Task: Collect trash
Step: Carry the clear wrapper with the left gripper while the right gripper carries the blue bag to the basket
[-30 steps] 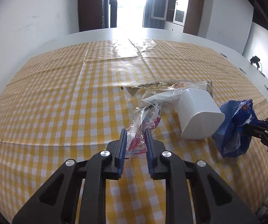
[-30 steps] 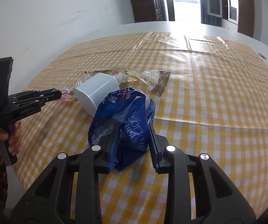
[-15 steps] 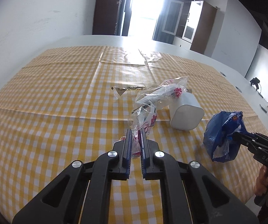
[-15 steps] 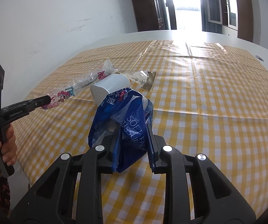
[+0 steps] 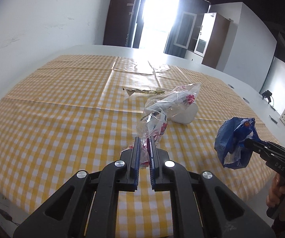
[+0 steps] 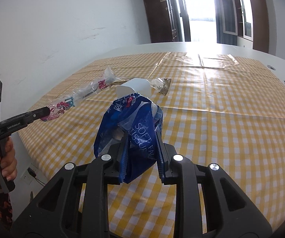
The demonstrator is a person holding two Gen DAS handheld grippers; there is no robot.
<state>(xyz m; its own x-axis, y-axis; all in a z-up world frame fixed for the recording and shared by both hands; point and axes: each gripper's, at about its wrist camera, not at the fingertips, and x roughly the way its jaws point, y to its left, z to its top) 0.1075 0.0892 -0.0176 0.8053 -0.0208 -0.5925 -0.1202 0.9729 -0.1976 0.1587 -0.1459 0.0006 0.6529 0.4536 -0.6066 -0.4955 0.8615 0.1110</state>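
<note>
Trash is the subject of this inspection, and I take the items from largest to smallest. The yellow checked tablecloth (image 5: 59, 119) covers most of the table and carries what is left of the litter. The white container (image 6: 136, 88) lies on its side near the middle of the cloth; I judge it the likely receptacle, though nothing in view confirms that, and nothing shows inside it from here. The blue tissue bag (image 6: 130, 130) hangs crumpled in my right gripper (image 6: 141, 154), whose pads are clenched on its lower folds; it is clear of the cloth. The clear printed wrapper (image 5: 162, 117) is pinched by its near end in my left gripper (image 5: 143, 154), jaws almost fully closed on the thin film after tightening a moment ago; its far end trails up toward the white container, and I cannot tell whether it touches the container or passes in front of it. The gold-edged wrapper (image 5: 142, 92) lies flat on the cloth beyond the container, and its clear, dark-cornered end (image 6: 162, 84) shows just to the container's far right; no gripper is near it. Finding: two pieces are secured and lifted, neither is yet deposited, and at least one wrapper remains to be collected. I judge the task partly done, with drop-off of both held items the outstanding step.
</note>
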